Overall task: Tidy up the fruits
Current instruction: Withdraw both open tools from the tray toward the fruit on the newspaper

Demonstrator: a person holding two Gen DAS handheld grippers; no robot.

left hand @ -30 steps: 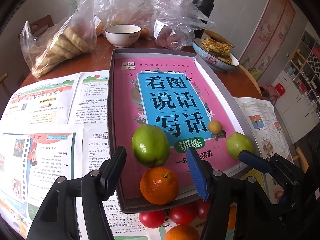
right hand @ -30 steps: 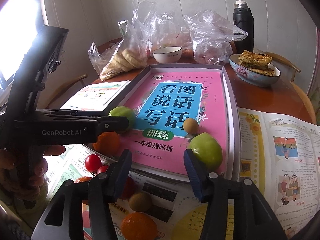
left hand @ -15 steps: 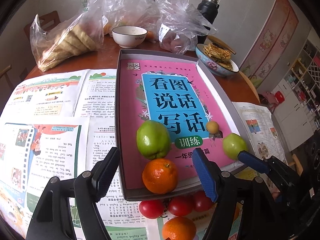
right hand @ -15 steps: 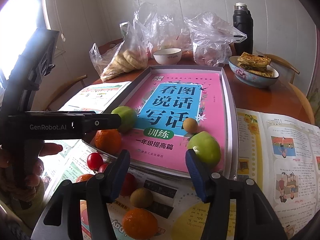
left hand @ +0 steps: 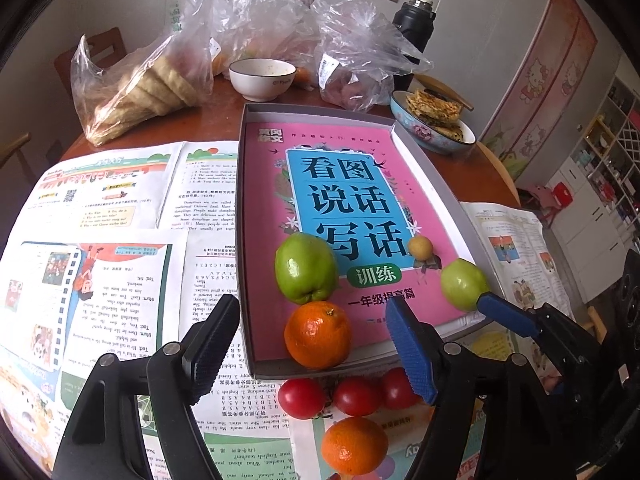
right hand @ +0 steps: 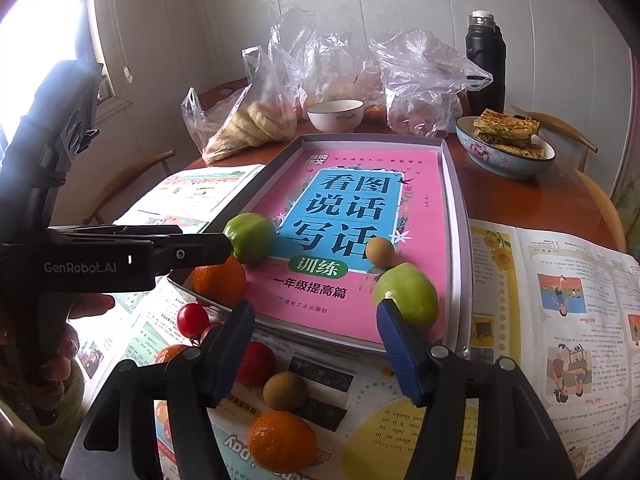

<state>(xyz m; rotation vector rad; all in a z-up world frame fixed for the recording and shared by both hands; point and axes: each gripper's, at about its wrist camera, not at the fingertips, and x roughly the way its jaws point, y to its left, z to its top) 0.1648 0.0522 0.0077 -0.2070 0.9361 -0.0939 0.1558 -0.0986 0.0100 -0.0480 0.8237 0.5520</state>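
Note:
A grey tray (left hand: 436,176) lined with a pink book holds a green apple (left hand: 306,268), an orange (left hand: 318,334), a small tan fruit (left hand: 420,247) and a second green apple (left hand: 462,285). On the paper in front of the tray lie three red tomatoes (left hand: 356,395) and another orange (left hand: 354,445). My left gripper (left hand: 312,354) is open and empty, just in front of the tray's near edge. My right gripper (right hand: 316,350) is open and empty, above a brown kiwi (right hand: 285,391), an orange (right hand: 282,440) and a tomato (right hand: 256,364). The left gripper also shows in the right wrist view (right hand: 224,242).
Open magazines (left hand: 120,240) cover the table (left hand: 492,184) to the left and right of the tray. At the back stand plastic bags of bread (left hand: 140,92), a white bowl (left hand: 262,78), a blue bowl of pancakes (left hand: 434,126) and a black flask (left hand: 412,28).
My left gripper has drawn back from the tray, leaving the orange in the tray's near corner. My right gripper has drawn back a little.

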